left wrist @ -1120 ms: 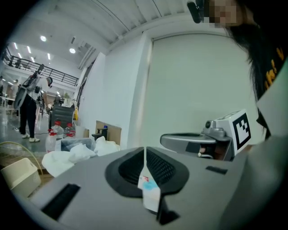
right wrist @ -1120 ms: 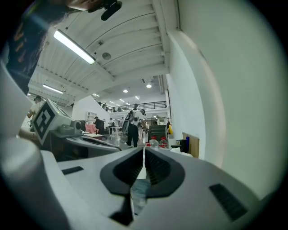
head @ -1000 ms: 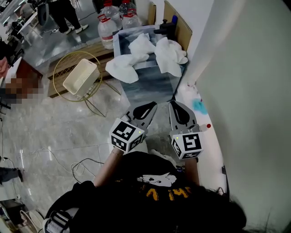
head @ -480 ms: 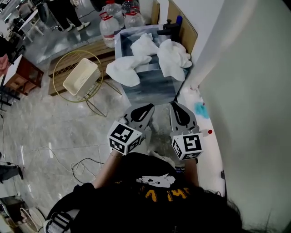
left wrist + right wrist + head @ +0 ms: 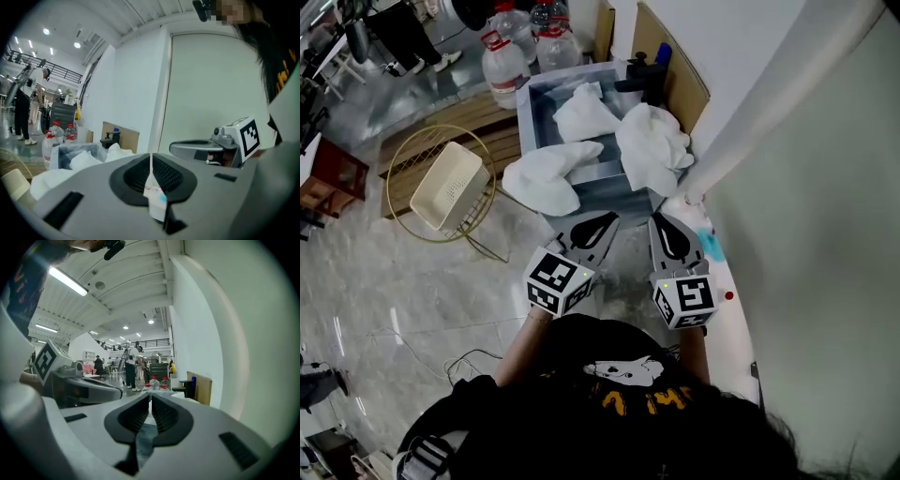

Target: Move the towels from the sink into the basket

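- Holding both tools out level in front of the chest, the person points the left gripper (image 5: 602,225) and the right gripper (image 5: 664,223) side by side toward the sink (image 5: 528,98), tipped only a little downward.
- Both forearms reach forward from the body, elbows tucked in; the bare left forearm (image 5: 517,345) angles slightly inward, so the two tools run nearly parallel and close together without touching.
- Each tool's marker cube (image 5: 560,281) sits at its rear end, just ahead of the hand.
- In the left gripper view, the left gripper (image 5: 151,161) has its jaws pressed together with only a thin seam between them, and nothing is caught there.
- In the right gripper view, the right gripper (image 5: 150,404) is likewise closed and empty, with just a sliver of gap showing toward the tips.
- None of the towels is touched: the draped towel (image 5: 546,175) hangs over the sink's near left corner, the back towel (image 5: 581,114) lies inside the basin, and the right-hand towel (image 5: 652,150) is heaped along the right rim near the black faucet (image 5: 637,80).
- Both sets of jaws stop short of the sink, over the end of the white counter (image 5: 727,328) and the floor (image 5: 422,281) beside it.
- Off to the left, well apart from both tools, the cream basket (image 5: 445,187) rests tilted in a gold wire stand (image 5: 394,178).
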